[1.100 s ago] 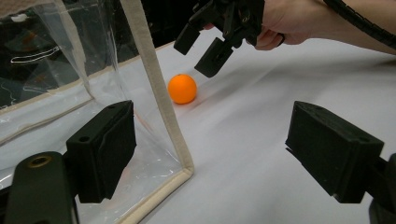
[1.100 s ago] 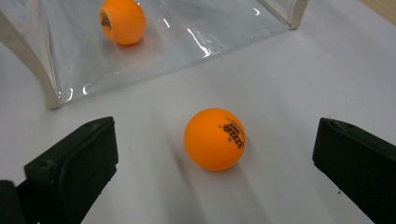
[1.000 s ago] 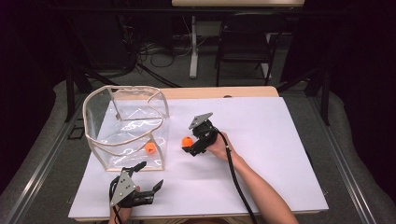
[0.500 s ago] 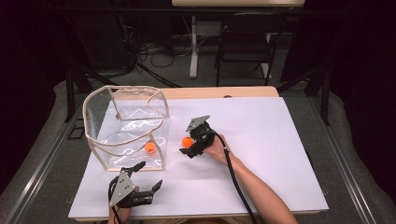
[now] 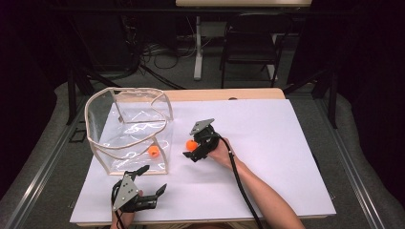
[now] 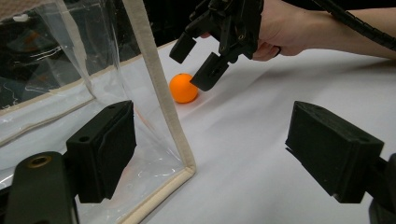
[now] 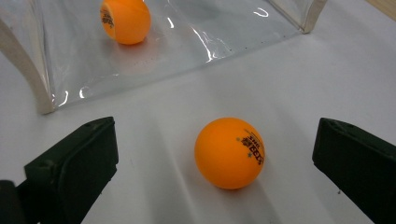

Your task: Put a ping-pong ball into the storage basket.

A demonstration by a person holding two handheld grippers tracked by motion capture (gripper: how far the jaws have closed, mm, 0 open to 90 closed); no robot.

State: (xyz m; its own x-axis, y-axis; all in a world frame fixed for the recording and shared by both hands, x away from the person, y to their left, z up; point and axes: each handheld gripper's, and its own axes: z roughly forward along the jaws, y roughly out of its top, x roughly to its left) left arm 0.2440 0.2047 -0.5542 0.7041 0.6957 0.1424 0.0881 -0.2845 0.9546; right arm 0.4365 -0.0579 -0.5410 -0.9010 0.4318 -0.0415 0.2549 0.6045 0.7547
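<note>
The fingers [image 7: 74, 163] of the right gripper [image 5: 194, 147] stand spread wide with the orange ball [image 7: 229, 152] lying between them on the white table cover [image 5: 267, 143], touching neither pad. That ball sits just outside the clear bag [image 5: 129, 131], near its front right corner. Over the last second the right gripper has edged slightly toward the bag and settled around the ball, so the jaws now bracket it and a grasp looks ready to be made. A second orange ball [image 5: 154, 151] already lies inside the bag, against its near wall. The left gripper [image 5: 143, 186], jaws also released and holding nothing, rests in front of the bag's near corner, unmoved.
</note>
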